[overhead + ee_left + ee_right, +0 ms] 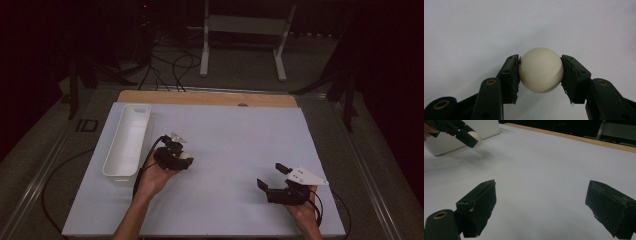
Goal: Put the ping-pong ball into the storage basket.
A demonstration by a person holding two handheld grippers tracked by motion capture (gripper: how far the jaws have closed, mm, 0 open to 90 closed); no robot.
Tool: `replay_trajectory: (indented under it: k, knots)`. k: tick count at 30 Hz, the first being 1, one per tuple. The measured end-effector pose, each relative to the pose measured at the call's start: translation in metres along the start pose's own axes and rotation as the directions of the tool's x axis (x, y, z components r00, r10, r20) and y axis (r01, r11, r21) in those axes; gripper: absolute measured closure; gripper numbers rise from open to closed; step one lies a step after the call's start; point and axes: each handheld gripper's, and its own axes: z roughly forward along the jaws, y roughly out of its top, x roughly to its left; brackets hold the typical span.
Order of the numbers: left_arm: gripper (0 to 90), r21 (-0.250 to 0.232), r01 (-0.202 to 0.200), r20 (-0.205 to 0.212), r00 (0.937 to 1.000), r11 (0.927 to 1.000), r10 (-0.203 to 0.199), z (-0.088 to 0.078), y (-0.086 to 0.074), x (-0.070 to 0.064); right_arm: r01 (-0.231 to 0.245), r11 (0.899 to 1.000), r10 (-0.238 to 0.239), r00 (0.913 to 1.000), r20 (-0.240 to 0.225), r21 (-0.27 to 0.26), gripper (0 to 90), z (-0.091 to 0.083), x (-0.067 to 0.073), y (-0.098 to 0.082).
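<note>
While my left hand-held gripper clamps the ball, I see it as smooth, matte and cream-white, pinched at its sides just right of the bin. That hand is palm-up above the counter. My right hand-held gripper rests well right of the bin, jaws apart, nothing between them. No writing is legible.

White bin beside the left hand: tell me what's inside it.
The white bin shows a bare white floor and inner walls in the high view. Its near end is partly masked by its own rim. The cream ball is outside it, pinched in the left gripper.
</note>
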Motion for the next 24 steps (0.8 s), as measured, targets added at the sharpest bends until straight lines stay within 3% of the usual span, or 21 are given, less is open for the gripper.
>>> replay_trajectory:
  k: [24]
  knots:
    - [51.2, -0.006, 0.012, 0.009, 0.9999, 0.9999, -0.012, -0.0070, 0.0003, 0.0019, -0.002, 1.000, 0.002, 1.0000, -0.002, -0.003, 9.5, 0.0000, -0.0009, -0.0005]
